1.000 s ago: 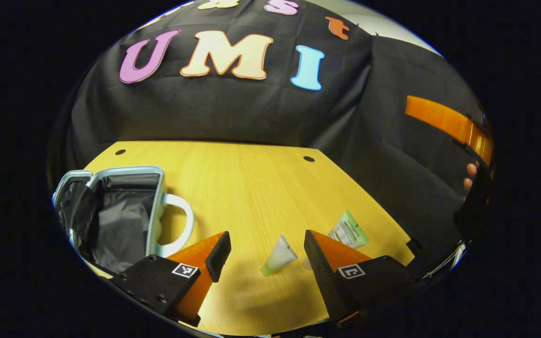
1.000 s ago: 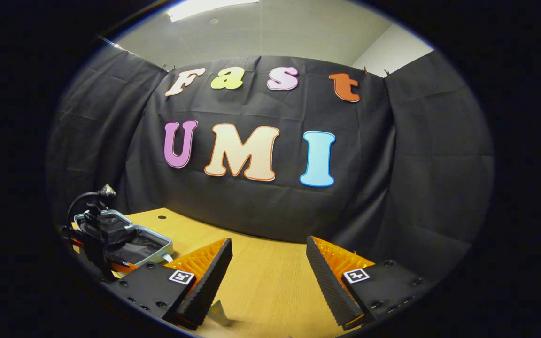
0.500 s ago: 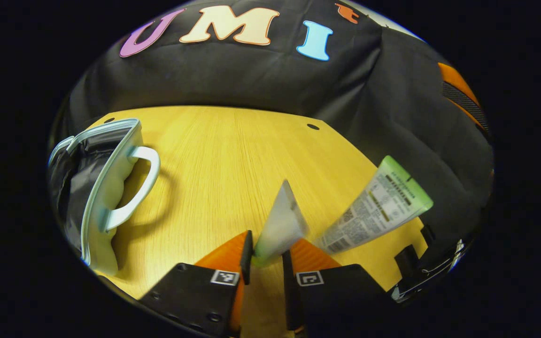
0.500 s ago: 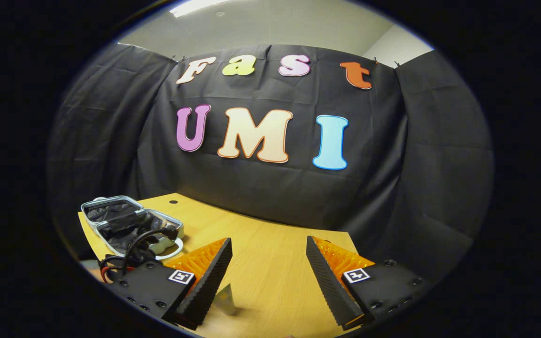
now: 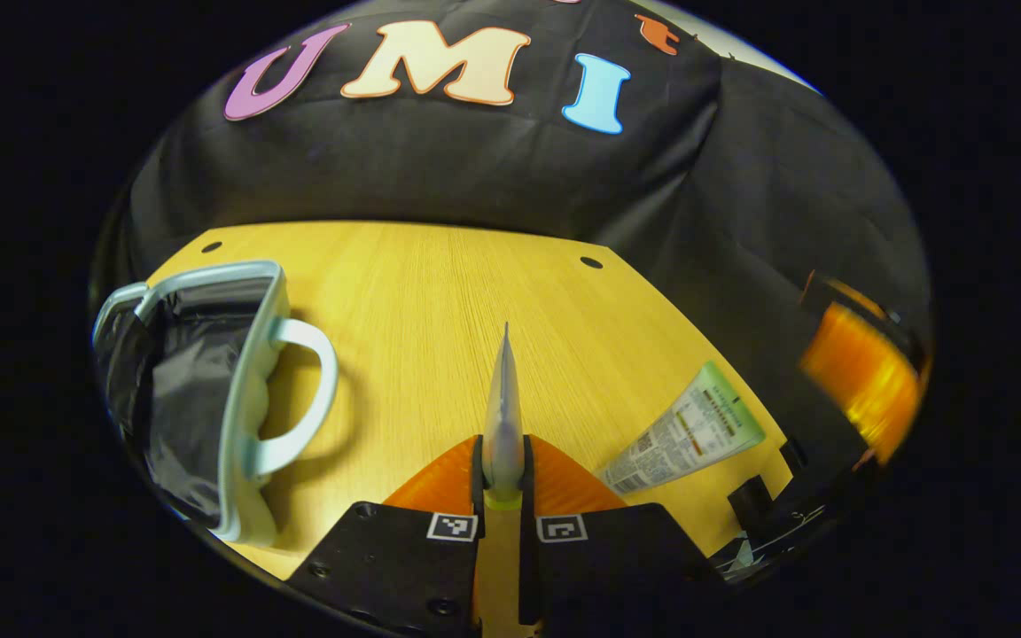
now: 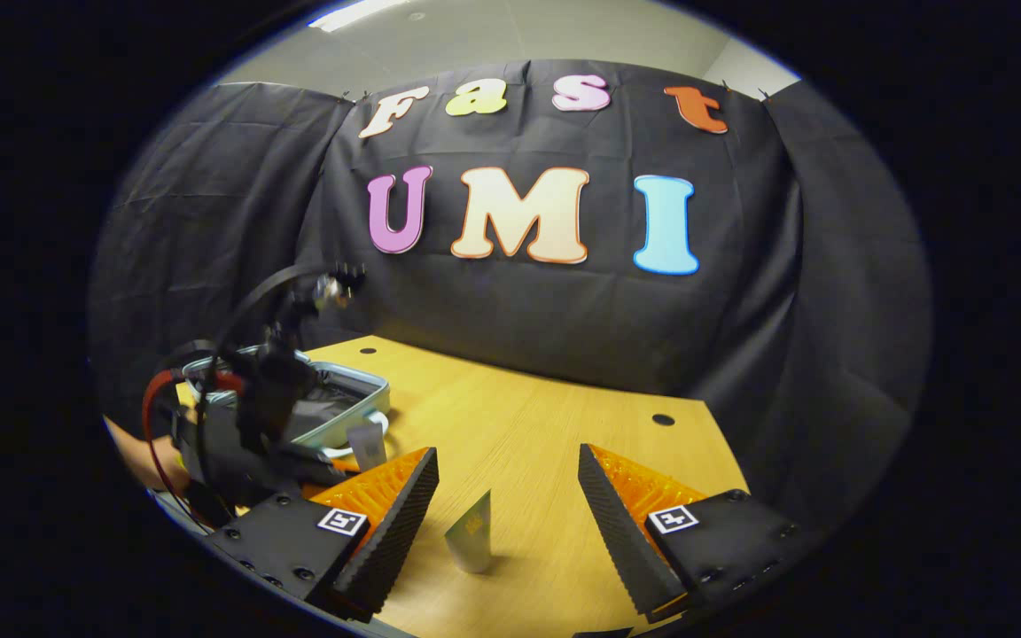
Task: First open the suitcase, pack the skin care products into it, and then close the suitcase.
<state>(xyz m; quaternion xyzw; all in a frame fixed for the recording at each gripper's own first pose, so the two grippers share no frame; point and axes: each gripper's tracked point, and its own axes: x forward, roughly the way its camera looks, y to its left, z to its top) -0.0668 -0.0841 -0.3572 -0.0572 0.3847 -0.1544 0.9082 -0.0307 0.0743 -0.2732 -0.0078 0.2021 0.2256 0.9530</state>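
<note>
Right now my left gripper (image 5: 502,470) has its fingers pressed in on a small pale tube (image 5: 503,403), pinching it near its cap end so that its flat crimped end points forward and away from me. The tube is seen edge-on, thin as a blade, and it sits off the wooden surface (image 5: 440,301).

To the left in the left gripper view, the suitcase (image 5: 245,372) lies open on the surface. It is a small pale blue case with a dark fabric lining, and its curved handle (image 5: 311,390) faces toward the middle of the surface. I cannot tell whether anything lies inside it.

To the right in the same view, a second tube (image 5: 686,430) with a green end and a printed white body lies flat on the surface near its front right edge, well apart from the suitcase.

My right gripper (image 6: 506,505) has its fingers spread wide, holding nothing. Between them, farther off on the surface, the green-ended tube (image 6: 471,533) shows. It appears to stand up from the surface there, though the angle makes that hard to judge.

At the left of the right gripper view, my left gripper (image 6: 249,425) appears with its cables in front of the open suitcase (image 6: 346,408), the small tube (image 6: 367,443) in its fingers.
</note>
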